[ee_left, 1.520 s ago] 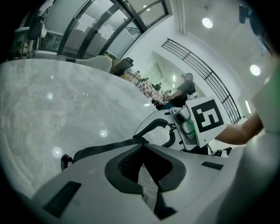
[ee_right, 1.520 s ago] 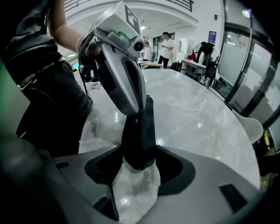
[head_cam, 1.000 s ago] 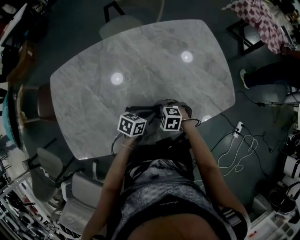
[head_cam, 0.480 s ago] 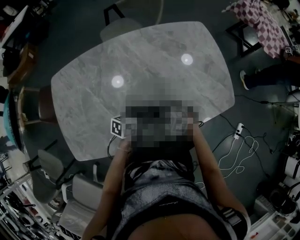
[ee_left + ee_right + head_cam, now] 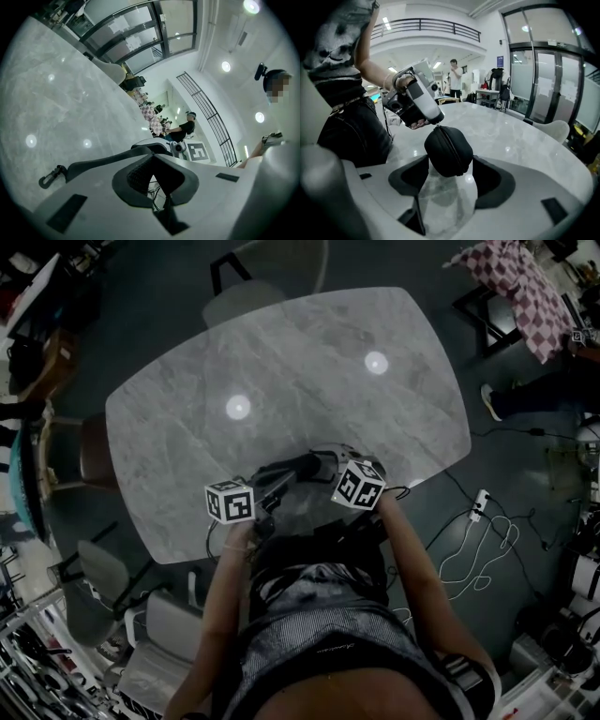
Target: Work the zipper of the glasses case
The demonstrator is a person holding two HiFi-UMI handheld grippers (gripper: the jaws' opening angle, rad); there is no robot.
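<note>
While the jaws of the right gripper (image 5: 450, 165) had just been opening around the black glasses case (image 5: 447, 150) at the desk's (image 5: 281, 362) near edge, the left gripper (image 5: 435, 121), clamped on the zipper pull (image 5: 437, 125), had drawn away leftward, suggesting the zipper was sliding.

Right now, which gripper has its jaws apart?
The right gripper: its jaws have just been opening and stand apart either side of the black glasses case. The left gripper has its jaws together, its tip at the case's zipper end.
</note>
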